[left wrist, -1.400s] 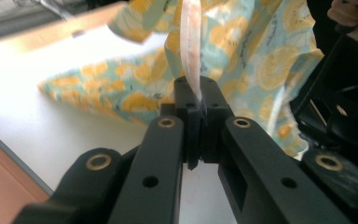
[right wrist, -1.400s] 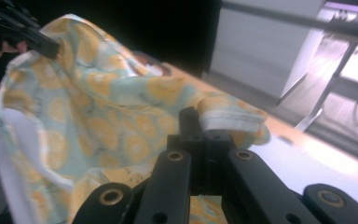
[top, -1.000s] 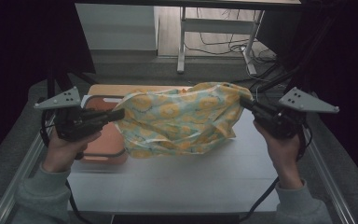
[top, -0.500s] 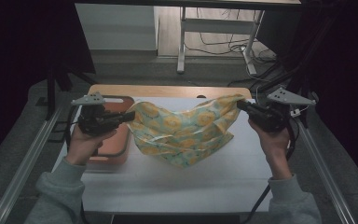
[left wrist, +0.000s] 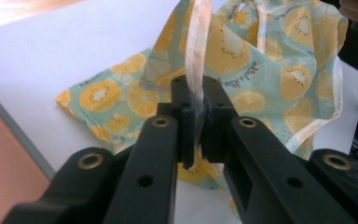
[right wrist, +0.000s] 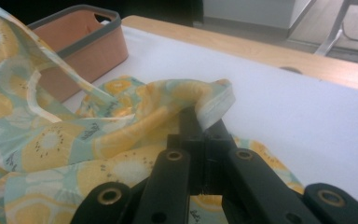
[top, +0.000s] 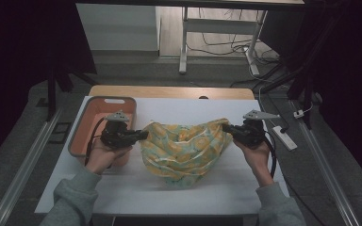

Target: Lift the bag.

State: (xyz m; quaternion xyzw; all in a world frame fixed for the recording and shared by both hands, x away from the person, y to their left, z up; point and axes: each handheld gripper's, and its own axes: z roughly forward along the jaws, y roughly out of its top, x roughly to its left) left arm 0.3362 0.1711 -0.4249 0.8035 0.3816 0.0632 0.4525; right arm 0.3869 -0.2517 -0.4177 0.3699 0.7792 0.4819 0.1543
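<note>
The left gripper [top: 143, 135] has its jaws just easing apart, though the hem of the fruit-print cloth [top: 184, 149] is pinched between the pads [left wrist: 186, 112], and the right gripper [top: 226, 127] is clamped tight on the opposite hem [right wrist: 214, 105] – each at one end, I'd say, so the fabric hangs stretched between them. The cloth's lower part already rests crumpled on the white table [top: 264, 188], just beside the pink bin [top: 82, 136] – low enough, it seems, to be laid out flat
</note>
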